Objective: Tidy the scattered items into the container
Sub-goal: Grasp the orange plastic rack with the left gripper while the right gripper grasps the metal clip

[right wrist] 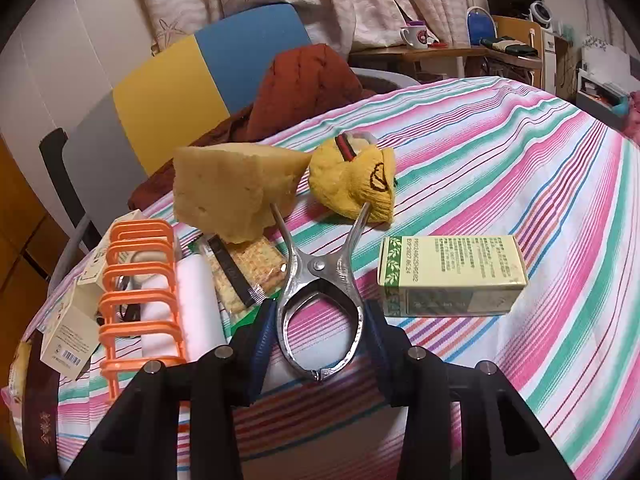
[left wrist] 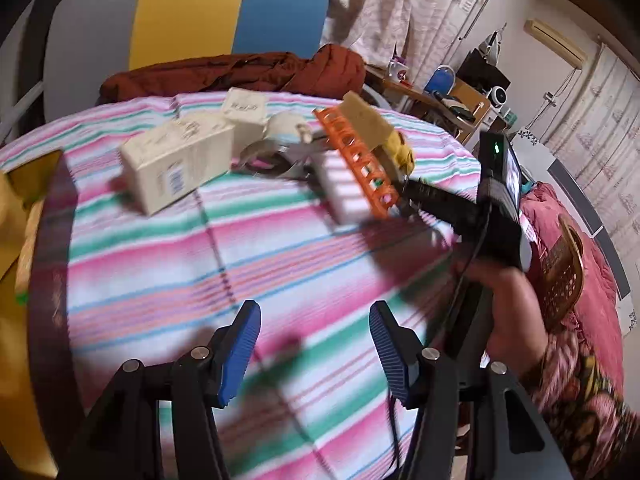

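- Table (right wrist: 500,152): covered by a cloth striped pink, green, white and blue. All places below are given relative to the orange rack.
- Chair (right wrist: 192,80): grey, yellow and blue back panels, standing behind the table, beyond the rack. A rust-red garment (right wrist: 304,84) lies between the chair and the table edge.
- Orange rack (right wrist: 140,288): a plastic rack with a row of arched dividers, lying on the cloth at the left of the right wrist view.
- Sponge (right wrist: 232,192): large, tan and porous, just beyond the rack, tilted up off the cloth.
- Green box (right wrist: 448,276): lying on its side, well to the right of the rack.
- Cream boxes (left wrist: 180,164): two cartons, left of the rack in the left wrist view.
- Yellow sock ball (right wrist: 356,184): right of the sponge, farther from the rack than the sponge.
- White roll (right wrist: 198,304): lying directly against the right side of the rack.
- Cracker packet (right wrist: 248,268): right of the white roll, partly under the sponge.
- Metal tongs (right wrist: 320,292): right of the cracker packet; tips spread toward the sponge and the sock ball.
- Right gripper (right wrist: 318,312): blue pads pressed on both sides of the tongs' looped handle, gripping it.
- Left gripper (left wrist: 314,344): fingers spread wide over bare cloth, holding nothing, nearer the camera than the rack.
- Container: cannot be identified with certainty in either view.
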### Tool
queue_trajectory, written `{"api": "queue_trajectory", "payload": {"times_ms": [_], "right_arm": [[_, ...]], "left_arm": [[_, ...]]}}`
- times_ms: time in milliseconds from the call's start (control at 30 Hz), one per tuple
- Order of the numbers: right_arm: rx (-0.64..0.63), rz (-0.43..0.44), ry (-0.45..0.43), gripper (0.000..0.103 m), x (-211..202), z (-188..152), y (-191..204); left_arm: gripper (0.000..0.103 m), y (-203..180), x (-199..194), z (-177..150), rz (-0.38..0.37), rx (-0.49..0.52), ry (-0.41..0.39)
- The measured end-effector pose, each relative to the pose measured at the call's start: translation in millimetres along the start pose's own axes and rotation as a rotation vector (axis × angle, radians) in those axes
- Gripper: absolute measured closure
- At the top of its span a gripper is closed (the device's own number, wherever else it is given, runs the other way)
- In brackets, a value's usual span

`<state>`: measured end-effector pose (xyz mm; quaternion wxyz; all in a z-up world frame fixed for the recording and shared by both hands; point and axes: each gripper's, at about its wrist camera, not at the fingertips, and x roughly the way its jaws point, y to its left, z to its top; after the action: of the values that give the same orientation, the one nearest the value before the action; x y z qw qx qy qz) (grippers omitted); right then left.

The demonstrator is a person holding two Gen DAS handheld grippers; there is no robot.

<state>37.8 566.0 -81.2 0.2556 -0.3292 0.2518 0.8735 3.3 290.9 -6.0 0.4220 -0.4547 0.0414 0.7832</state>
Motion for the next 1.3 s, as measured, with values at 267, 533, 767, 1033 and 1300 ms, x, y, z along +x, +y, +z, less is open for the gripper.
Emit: {"api": "queue_trajectory", "payload": {"times_ms": [267, 533, 767, 1033, 1300], "right_arm": [[-0.019, 0.01, -0.04, 0.059, -25.6, -32.5, 2.1], [-0.023, 0.003, -0.05, 0.059, -27.0, -37.3, 3.7], [-0.016, 0.012, -0.056, 0.059, -23.4, -34.3, -0.2], [-0.022, 0.01, -0.058, 0.059, -24.1, -33.6, -0.1], [-0.028, 0.003, -0.058, 0.059, -24.2, -32.7, 1.1]], "left_arm": [[0.045, -25.3, 44.7, 45.7, -0.053, -0.033, 0.018], [0.062, -31.2, 96.5, 75.3, -0.152, -0.106, 0.062], [0.074, -16.4, 95.3, 60.3, -0.236, -0.161, 0.085], [0.076, 13.1, 63.7, 14.5, -0.253, -0.204, 0.093], [0.076, 32.9, 20.0, -16.9, -0.223, -0.187, 0.074]]}}
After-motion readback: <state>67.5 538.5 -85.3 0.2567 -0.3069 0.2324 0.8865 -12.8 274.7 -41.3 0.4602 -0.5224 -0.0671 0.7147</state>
